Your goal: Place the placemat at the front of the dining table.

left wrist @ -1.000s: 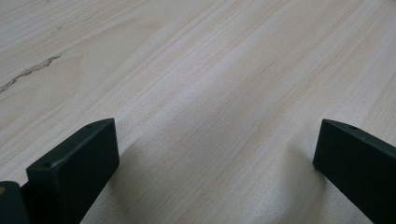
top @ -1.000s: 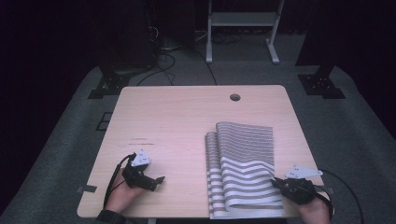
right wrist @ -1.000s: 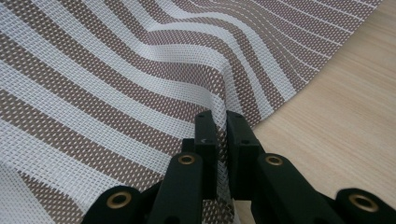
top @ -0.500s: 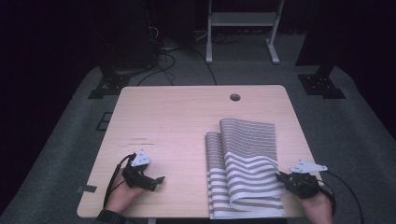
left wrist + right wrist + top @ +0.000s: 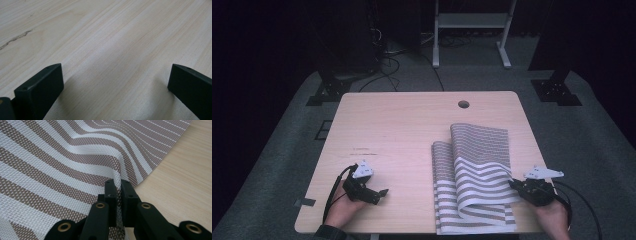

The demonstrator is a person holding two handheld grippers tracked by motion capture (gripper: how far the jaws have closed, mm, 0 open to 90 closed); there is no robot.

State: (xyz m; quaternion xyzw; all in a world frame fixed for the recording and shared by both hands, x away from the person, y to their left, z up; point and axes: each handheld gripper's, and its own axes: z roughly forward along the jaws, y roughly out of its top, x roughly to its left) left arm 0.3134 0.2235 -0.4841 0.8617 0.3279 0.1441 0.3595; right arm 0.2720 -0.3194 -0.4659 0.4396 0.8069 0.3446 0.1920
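Note:
A brown and white striped woven mat [image 5: 474, 170] lies folded on the right half of the wooden table [image 5: 402, 130]. Its upper layer bulges off the layer beneath. My right gripper [image 5: 513, 185] sits at the mat's right edge near the table's front right corner, shut on that edge. In the right gripper view the jaws pinch a raised fold of the striped mat [image 5: 75, 162], my right gripper [image 5: 118, 185] closed tight. My left gripper [image 5: 383, 192] rests near the front left of the table, open, with bare wood between its jaws [image 5: 115, 75].
A round cable hole [image 5: 463, 104] sits near the table's far edge. Behind the table stand a white metal frame [image 5: 469, 22] and dark stand bases [image 5: 557, 90], with cables on the grey floor. A cable trails from each gripper.
My right gripper has lifted and drawn the mat's right edge up and back, so the upper layer now bulges. The left gripper has not moved.

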